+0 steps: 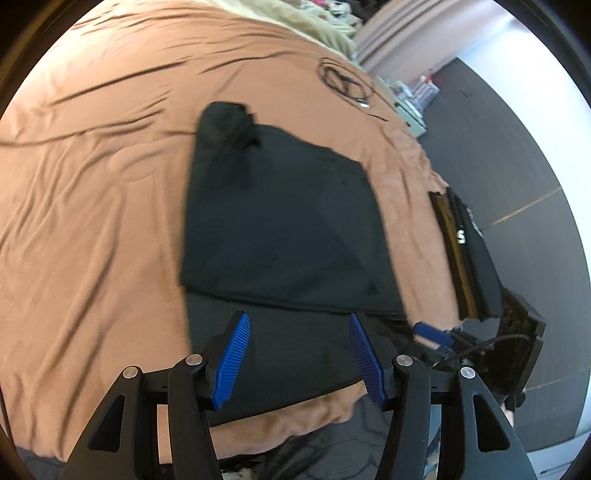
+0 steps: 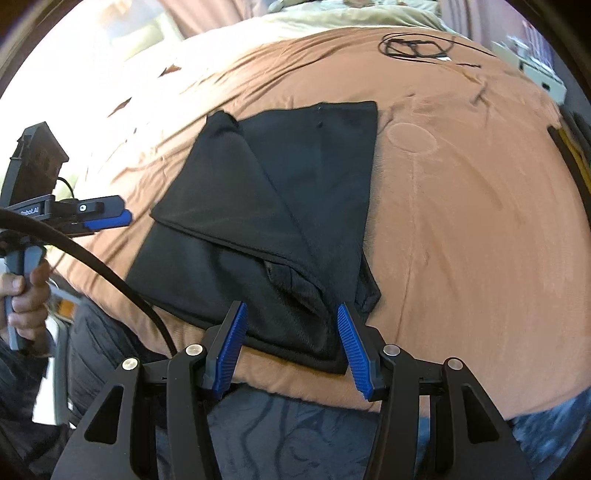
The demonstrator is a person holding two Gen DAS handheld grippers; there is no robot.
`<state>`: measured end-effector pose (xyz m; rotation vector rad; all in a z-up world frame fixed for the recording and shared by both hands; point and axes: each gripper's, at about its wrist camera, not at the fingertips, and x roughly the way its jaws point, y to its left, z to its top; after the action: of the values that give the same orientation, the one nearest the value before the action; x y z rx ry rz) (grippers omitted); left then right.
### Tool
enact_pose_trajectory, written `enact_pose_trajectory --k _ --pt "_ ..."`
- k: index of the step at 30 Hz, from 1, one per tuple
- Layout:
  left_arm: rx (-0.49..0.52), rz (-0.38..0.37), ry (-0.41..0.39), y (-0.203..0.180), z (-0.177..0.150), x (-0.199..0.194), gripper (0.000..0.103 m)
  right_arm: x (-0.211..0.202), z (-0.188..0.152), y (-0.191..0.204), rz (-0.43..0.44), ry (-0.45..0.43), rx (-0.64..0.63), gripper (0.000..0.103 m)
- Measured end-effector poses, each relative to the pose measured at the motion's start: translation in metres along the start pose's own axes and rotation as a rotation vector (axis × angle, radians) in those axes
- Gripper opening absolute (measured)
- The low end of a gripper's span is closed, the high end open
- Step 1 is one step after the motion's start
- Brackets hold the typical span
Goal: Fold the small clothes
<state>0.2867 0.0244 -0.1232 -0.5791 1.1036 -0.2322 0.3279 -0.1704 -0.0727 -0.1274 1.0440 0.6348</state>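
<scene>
Left tool (image 1: 299, 354): released, blue pads (image 1: 232, 360) spread apart, nothing pinched between them. It points down over the near part of the black garment (image 1: 280, 221); the cloth shows in the gap between the pads, but whether they touch it I can't tell. In the right wrist view the same left tool (image 2: 110, 218) shows at the left edge, side-on, off the garment's left corner and apart from it, with the person's hand (image 2: 26, 299) on its grip and a black cable (image 2: 110, 273) arcing away from it.

Right tool (image 2: 290, 350): released too, pads (image 2: 352, 350) apart, no cloth gripped. The garment's near right corner (image 2: 325, 354) lies in the gap between the pads, at the near edge of the bed. The right pad sits right beside the garment's side flap; contact unclear.

Garment: black, lying flat on the brown blanket (image 2: 461, 221) that covers the bed, partly folded. An upper layer is laid diagonally over the lower one, and its hem (image 2: 236, 243) runs across the middle. A folded edge (image 1: 288, 302) crosses just ahead of the left tool. A bunched end (image 1: 225, 122) sits at the far corner.

Farther out: a coiled black cord (image 2: 413, 46) on the blanket near the far edge, well apart from the garment. A pale blanket (image 2: 332, 18) lies beyond it. Dark floor (image 1: 498, 155) lies to the right of the bed in the left wrist view.
</scene>
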Motion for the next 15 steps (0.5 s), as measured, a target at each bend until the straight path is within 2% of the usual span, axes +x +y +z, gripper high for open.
enact_pose_trajectory --k 7,9,12,14,15 --pt "-0.058 0.060 0.037 0.033 -0.013 0.008 0.057 0.025 0.022 0.013 -0.056 0.065 -0.121 0.048" --pt "-0.066 0.070 0.060 0.038 -0.018 0.013 0.052 0.031 0.028 0.015 -0.066 0.073 -0.147 0.044" --pt "-0.070 0.071 0.095 0.041 -0.024 0.022 0.043 0.038 0.035 0.017 -0.054 0.078 -0.165 0.032" --pt "-0.061 0.079 0.105 0.041 -0.027 0.026 0.041 0.040 0.037 0.016 -0.037 0.081 -0.164 0.013" --pt "-0.054 0.083 0.107 0.041 -0.028 0.027 0.039 0.041 0.038 0.015 -0.028 0.078 -0.155 0.011"
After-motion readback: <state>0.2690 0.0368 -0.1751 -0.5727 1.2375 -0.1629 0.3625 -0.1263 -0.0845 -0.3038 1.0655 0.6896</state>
